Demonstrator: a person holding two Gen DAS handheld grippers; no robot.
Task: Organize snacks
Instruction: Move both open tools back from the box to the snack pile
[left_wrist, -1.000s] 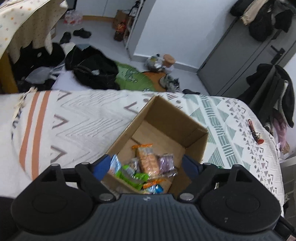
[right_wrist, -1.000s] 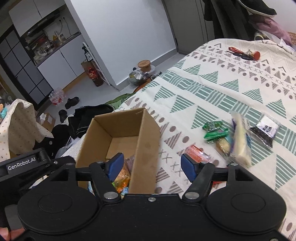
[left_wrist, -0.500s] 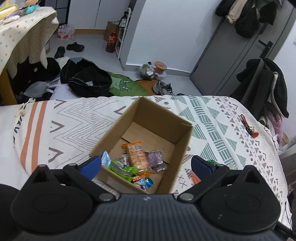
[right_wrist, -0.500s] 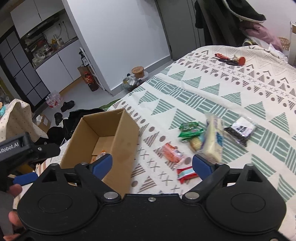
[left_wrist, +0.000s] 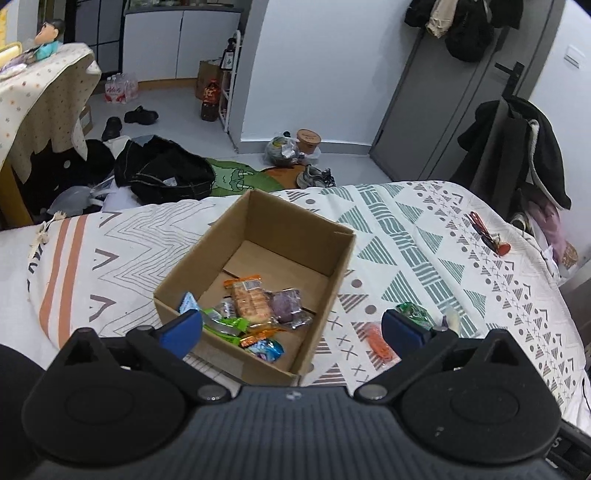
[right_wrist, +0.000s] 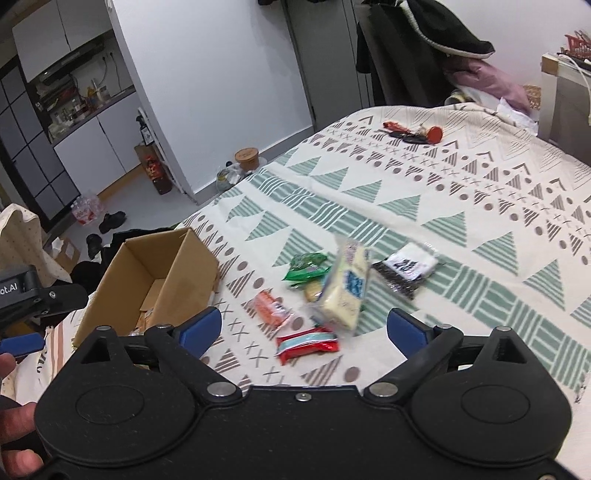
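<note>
Task judged part done: several snack packets lie in the cardboard box (left_wrist: 258, 280) on the bed (right_wrist: 461, 206), six or so loose snacks (right_wrist: 347, 288) remain beside it, and left claw (left_wrist: 291, 328) and right claw (right_wrist: 304, 326) gape wide, both empty.

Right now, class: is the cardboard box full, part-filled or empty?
Part-filled: cardboard box holds snack packets at its near end; its far floor is bare.
</note>
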